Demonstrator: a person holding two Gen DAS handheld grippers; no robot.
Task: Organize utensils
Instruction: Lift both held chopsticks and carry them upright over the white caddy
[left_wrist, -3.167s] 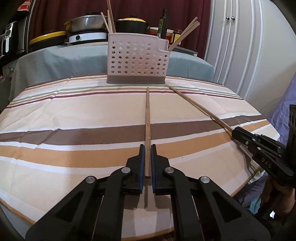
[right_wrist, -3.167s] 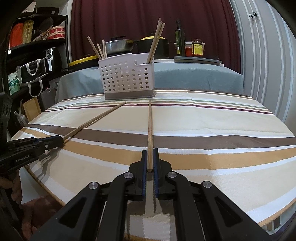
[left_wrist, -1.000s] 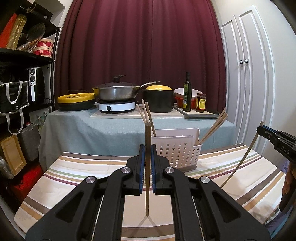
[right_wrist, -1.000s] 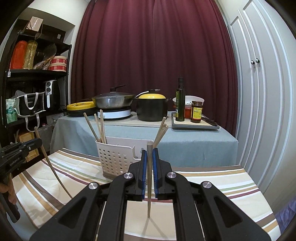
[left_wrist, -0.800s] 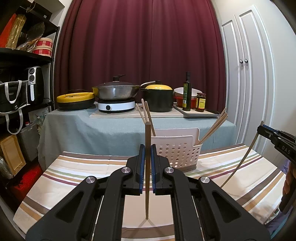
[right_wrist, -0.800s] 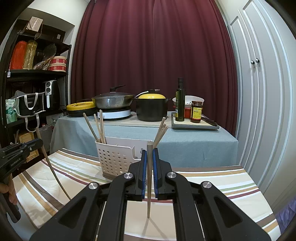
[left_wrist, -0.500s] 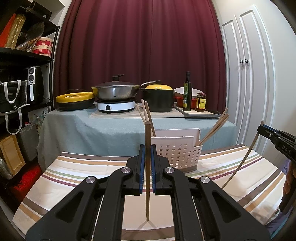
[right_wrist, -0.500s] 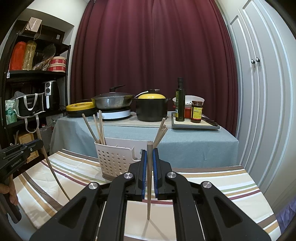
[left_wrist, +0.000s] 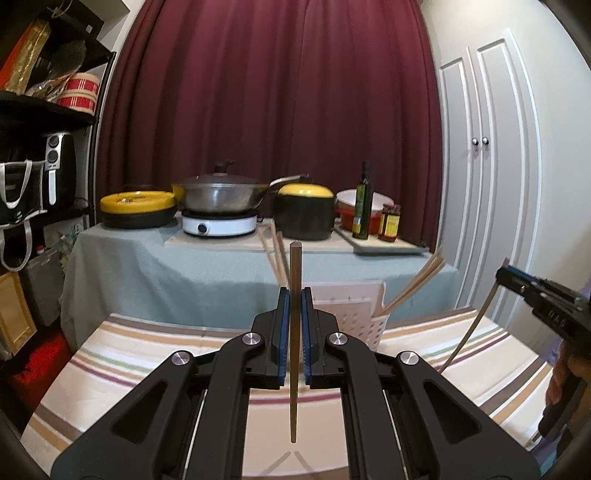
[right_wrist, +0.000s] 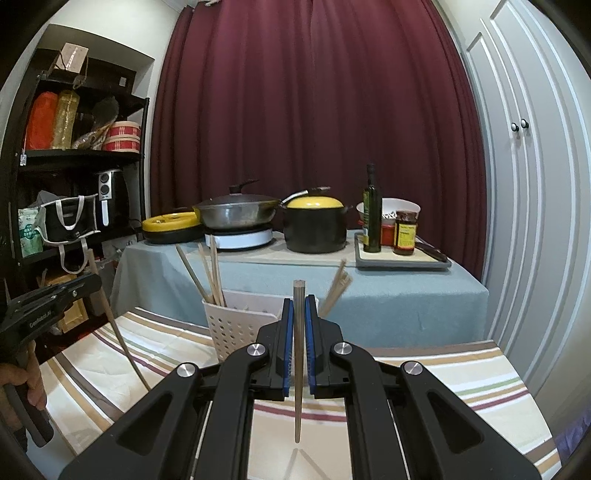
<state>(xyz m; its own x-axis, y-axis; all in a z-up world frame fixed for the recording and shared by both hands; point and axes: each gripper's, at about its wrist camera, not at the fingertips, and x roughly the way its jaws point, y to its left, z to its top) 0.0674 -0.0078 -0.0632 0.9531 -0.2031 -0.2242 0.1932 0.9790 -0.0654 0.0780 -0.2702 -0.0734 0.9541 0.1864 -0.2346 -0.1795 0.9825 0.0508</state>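
Each tool clenches one upright chopstick, tip down above the striped counter: left tool (left_wrist: 294, 332), right tool (right_wrist: 298, 343). The basket (right_wrist: 236, 325) stands just ahead, slightly right of the left tool, slightly left of the right.

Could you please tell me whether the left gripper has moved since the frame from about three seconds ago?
Yes. The left gripper rose, lifting its chopstick upright above the striped tablecloth.

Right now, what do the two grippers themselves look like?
Both are matte black plastic with angular linkage arms, round silver pivot screws and blue pads lining the fingers: left gripper, right gripper. Seen from the side, the left one bears white lettering, partly legible; the right one shows letters like "DAS". No sleeve is visible.
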